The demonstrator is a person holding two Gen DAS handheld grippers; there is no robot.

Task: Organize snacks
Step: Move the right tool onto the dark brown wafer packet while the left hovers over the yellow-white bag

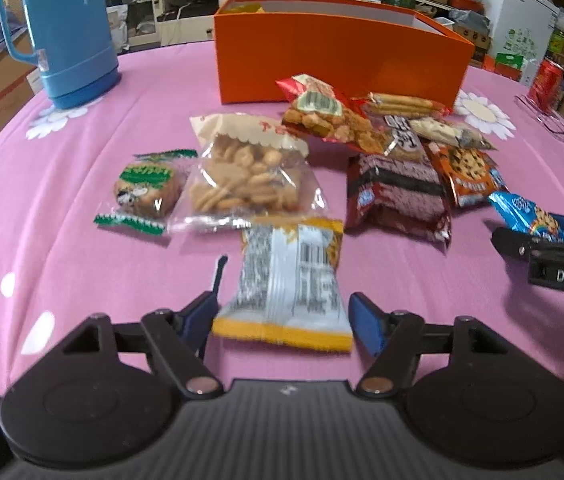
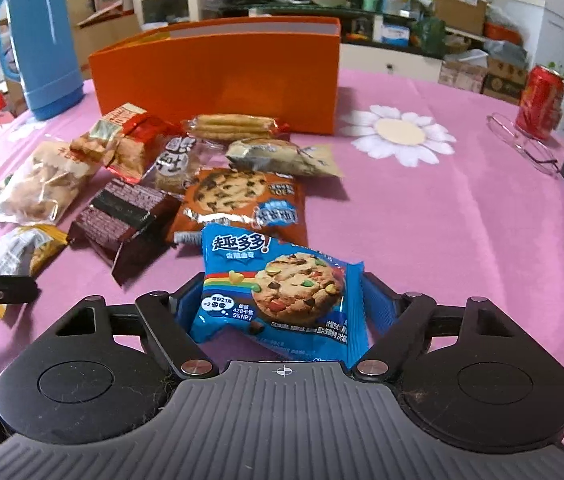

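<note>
The right gripper [image 2: 277,304] has the blue cookie packet [image 2: 277,300] between its 2 blue fingers [image 2: 374,304], low in the middle of the right wrist view; the wrapper's edges meet both pads and its front end tilts up off the pink desk [image 2: 442,220], so it is pinched. In the left wrist view the same packet [image 1: 530,214] shows at the right edge, held by that gripper [image 1: 538,232].

The left gripper [image 1: 282,312] sits around a yellow-edged packet [image 1: 288,284] lying barcode side up, low in the middle of its frame. The left finger [image 1: 201,312] touches the wrapper's edge, while the right finger [image 1: 366,320] stands just beside it; whether the pads are actually squeezing it I cannot tell.

The other snacks lie loose on the desk in front of the orange box [image 1: 338,52], which stands open-topped in the upper middle: a green-wrapped biscuit [image 1: 145,192], a clear bag of small crackers [image 1: 241,176], a dark red wafer pack [image 1: 398,196] and a chocolate chip cookie packet [image 2: 241,200]. A blue thermos [image 1: 69,28] stands upper left, and a red can [image 2: 540,104] at the far right.
</note>
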